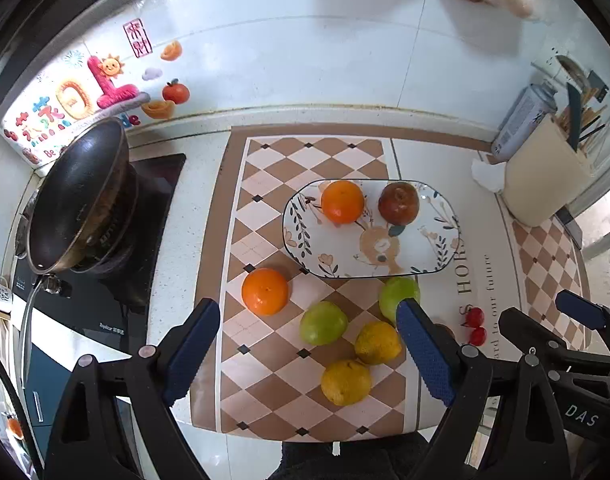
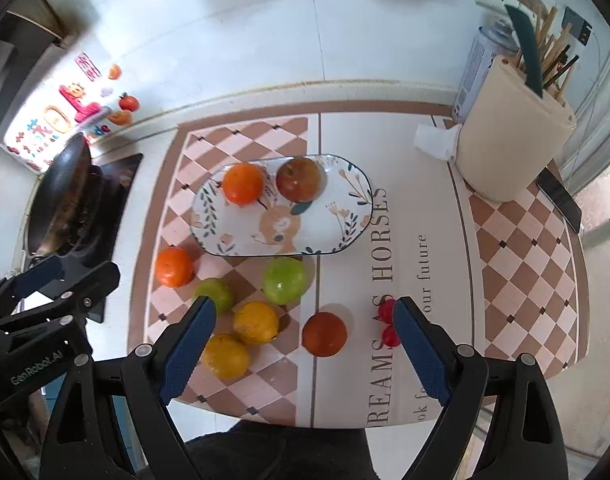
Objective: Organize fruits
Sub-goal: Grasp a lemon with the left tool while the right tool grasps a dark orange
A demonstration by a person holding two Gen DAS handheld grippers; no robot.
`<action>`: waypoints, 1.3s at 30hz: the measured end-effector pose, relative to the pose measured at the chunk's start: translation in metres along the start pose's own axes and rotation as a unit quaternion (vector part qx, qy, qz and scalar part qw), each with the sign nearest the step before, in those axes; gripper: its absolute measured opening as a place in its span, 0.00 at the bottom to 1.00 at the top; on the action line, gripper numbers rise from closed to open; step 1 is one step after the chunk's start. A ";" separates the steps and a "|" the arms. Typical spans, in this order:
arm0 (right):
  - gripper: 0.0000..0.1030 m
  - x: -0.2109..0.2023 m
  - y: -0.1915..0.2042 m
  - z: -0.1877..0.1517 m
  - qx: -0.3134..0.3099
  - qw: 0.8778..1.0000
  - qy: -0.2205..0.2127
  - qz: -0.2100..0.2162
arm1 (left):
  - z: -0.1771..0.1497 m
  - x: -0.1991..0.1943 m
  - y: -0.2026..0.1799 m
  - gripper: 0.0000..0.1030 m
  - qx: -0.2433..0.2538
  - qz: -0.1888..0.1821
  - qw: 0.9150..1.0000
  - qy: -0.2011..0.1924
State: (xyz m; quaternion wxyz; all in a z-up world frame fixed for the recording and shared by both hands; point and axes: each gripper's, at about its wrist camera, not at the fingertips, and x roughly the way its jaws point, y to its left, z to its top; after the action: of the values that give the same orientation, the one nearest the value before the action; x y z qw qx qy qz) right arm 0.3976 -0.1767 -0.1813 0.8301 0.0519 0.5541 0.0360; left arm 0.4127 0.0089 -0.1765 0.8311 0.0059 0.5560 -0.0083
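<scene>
plate [image 2: 357, 184]: oval, floral, flat on mat, holds orange [image 2: 243, 183] beside dark red apple [image 2: 298, 179] | off plate, near its front edge: orange, two green apples, two yellow citrus, red-brown fruit, two cherries [image 2: 387, 322]

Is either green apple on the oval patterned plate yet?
No, both green apples lie on the checkered mat beside the oval patterned plate, which holds only an orange and a reddish apple.

Two wrist fisheyes, looking steeply down from above, sharing the plate [image 1: 301, 222] [image 2: 203, 216] (side by side)
</scene>
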 end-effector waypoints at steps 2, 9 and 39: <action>0.89 -0.009 0.003 -0.004 -0.002 1.000 -0.006 0.002 | -0.003 -0.008 0.001 0.88 -0.001 -0.004 1.000 -0.003; 0.89 -0.027 0.006 -0.013 0.001 1.000 -0.018 0.017 | -0.012 -0.022 0.003 0.88 -0.007 -0.013 1.000 -0.010; 0.75 0.199 -0.051 -0.050 0.068 0.980 0.180 0.053 | -0.096 0.188 -0.041 0.59 0.009 -0.068 0.963 0.260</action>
State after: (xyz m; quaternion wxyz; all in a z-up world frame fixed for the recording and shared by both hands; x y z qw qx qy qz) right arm 0.4277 -0.2014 -0.3891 0.7084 0.1296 0.6919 0.0510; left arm 0.3953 -0.0318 -0.3872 0.6551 -0.0220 0.7521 -0.0679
